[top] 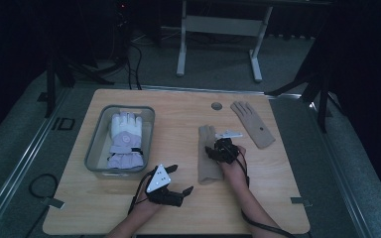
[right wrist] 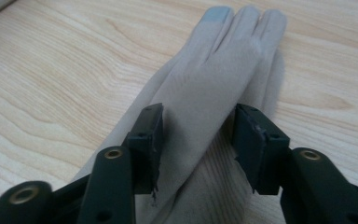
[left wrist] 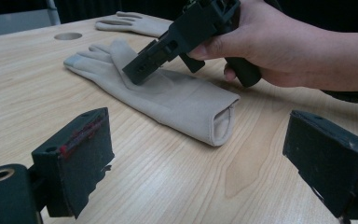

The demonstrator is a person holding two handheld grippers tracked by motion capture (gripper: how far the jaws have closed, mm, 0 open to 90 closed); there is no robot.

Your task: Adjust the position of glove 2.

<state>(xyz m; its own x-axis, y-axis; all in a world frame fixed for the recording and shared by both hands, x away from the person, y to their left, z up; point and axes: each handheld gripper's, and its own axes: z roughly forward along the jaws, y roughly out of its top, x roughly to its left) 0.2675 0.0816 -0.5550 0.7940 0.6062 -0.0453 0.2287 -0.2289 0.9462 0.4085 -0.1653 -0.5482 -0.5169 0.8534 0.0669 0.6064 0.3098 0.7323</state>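
- High view: the right hand-held gripper (top: 222, 148) is sitting down on the beige glove (top: 208, 156), which is lying flat near the middle of the wooden surface (top: 178, 208), fingers pointing away from the person. The left hand-held gripper (top: 176, 179) is hovering low beside the grey bin (top: 93, 153), its jaws spread wide and holding nothing. A padded lilac-and-white glove (top: 125, 139) is resting inside that bin, and a second beige glove (top: 252, 123) is lying well apart toward the far right corner, near a round hole in the surface (top: 217, 106).
- Left gripper view: its own two black jaws are standing far apart with bare wood between them. Ahead, the beige glove (left wrist: 168, 95) is showing its open cuff toward the camera, and the right hand-held gripper (left wrist: 142, 74), gripped by a hand (left wrist: 279, 46), is pressing its tip into the palm area where the fabric is dimpling.
- Right gripper view: the jaws are sitting either side of a raised fold of the glove (right wrist: 214, 84), partly parted; I cannot tell whether the pads are biting yet or just flanking the cloth.
- Handling call: this looks like thin, soft knit, very light and floppy, so it will be sagging and draping once lifted. A pinch on a bunched fold at the palm or the doubled cuff edge looks the safest hold; a flat single layer would likely be slipping out.
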